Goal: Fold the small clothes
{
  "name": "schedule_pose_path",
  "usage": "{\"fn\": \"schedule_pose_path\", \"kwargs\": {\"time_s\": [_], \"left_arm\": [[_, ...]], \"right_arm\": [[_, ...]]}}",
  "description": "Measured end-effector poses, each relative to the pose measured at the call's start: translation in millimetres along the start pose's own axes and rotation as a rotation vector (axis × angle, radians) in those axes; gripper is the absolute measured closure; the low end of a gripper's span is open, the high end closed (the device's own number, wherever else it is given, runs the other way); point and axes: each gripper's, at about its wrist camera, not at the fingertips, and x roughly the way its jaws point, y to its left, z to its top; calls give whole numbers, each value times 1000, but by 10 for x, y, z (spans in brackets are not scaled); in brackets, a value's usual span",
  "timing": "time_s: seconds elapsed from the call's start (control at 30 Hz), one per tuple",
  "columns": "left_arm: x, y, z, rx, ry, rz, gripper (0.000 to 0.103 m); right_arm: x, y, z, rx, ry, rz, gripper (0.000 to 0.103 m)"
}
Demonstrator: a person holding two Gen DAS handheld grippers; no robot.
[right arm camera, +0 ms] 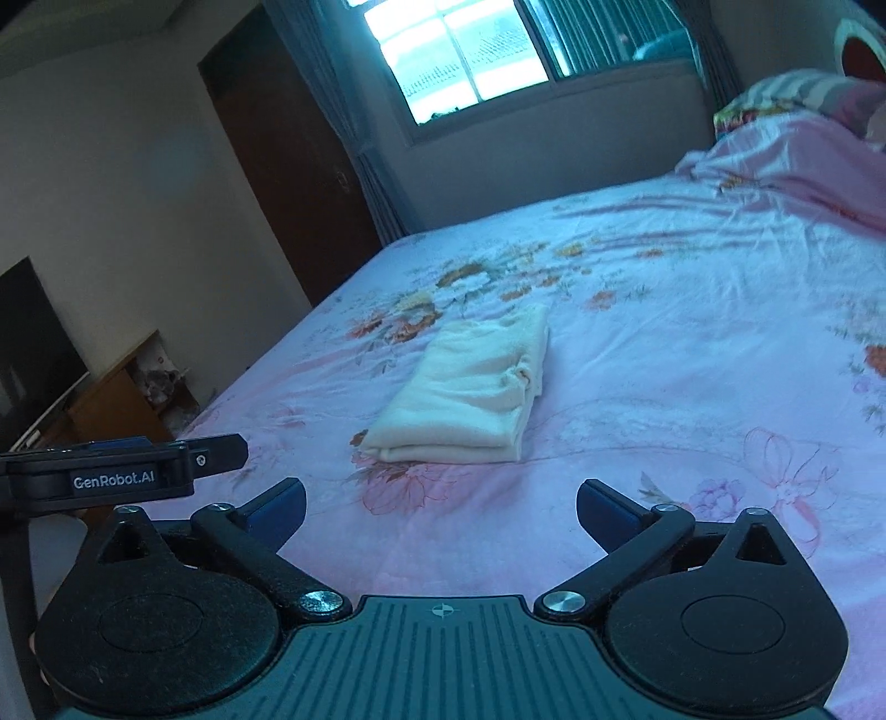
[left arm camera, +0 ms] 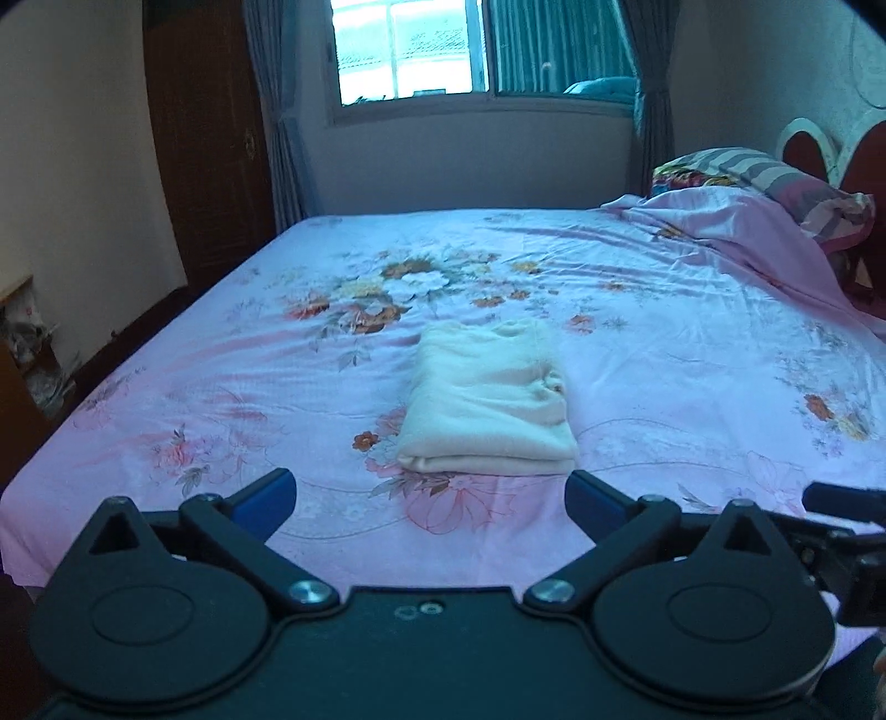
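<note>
So the cream garment (left arm camera: pixel 487 399) is sitting folded into a neat little rectangle on the bed (left arm camera: pixel 166 387), roughly mid-mattress on the pink floral sheet, with its thick folded edge facing the cameras. It's lying flat, layers stacked, and nothing is touching it.

The left gripper (left arm camera: pixel 429 498) hangs above the near part of the bed with its 2 blue-tipped fingers (left arm camera: pixel 266 501) spread wide, holding nothing. The garment lies just past its tips, apart from them. The right gripper (right arm camera: pixel 440 507) is the same deal: fingers (right arm camera: pixel 609 512) splayed wide, empty, with the garment (right arm camera: pixel 470 393) a bit ahead and slightly left of center.

In the right wrist view the left gripper (right arm camera: pixel 166 462) pokes in from the left edge, side-on.

Further back there's a rumpled pink quilt (left arm camera: pixel 736 232) and a striped pillow (left arm camera: pixel 775 177) up by the headboard, plus a window (left arm camera: pixel 410 50) with curtains on the far wall.
</note>
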Motion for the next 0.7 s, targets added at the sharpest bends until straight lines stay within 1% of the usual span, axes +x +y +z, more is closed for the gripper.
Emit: {"fn": "schedule_pose_path", "kwargs": {"time_s": [0.1, 0.13, 0.2, 0.3, 0.4, 0.5, 0.57, 0.63, 0.7], "left_arm": [[-225, -29, -31, -14, -28, -48, 1], [-278, -36, -21, -27, -23, -72, 1], [-351, -54, -10, -48, -5, -93, 1], [-440, -118, -14, -49, -11, -61, 1], [-506, -204, -23, -25, -34, -13, 1], [-527, -294, -4, -13, -48, -11, 1], [-478, -361, 28, -15, -32, -11, 1], [-392, -436, 41, -13, -24, -8, 1], [-305, -487, 33, -18, -13, -19, 1]], "right_arm": [[-206, 87, -9, -64, -52, -9, 0], [-269, 111, -7, -74, -76, -17, 0], [-402, 145, -2, -90, -130, -21, 0], [-507, 223, 48, -136, -149, -50, 0], [-573, 218, 74, -136, -159, -99, 0], [-585, 196, 93, -146, -164, -132, 0], [-587, 157, 80, -143, -175, -160, 0], [-579, 81, 68, -141, -190, -207, 0], [-564, 7, 63, -140, -193, -233, 0]]}}
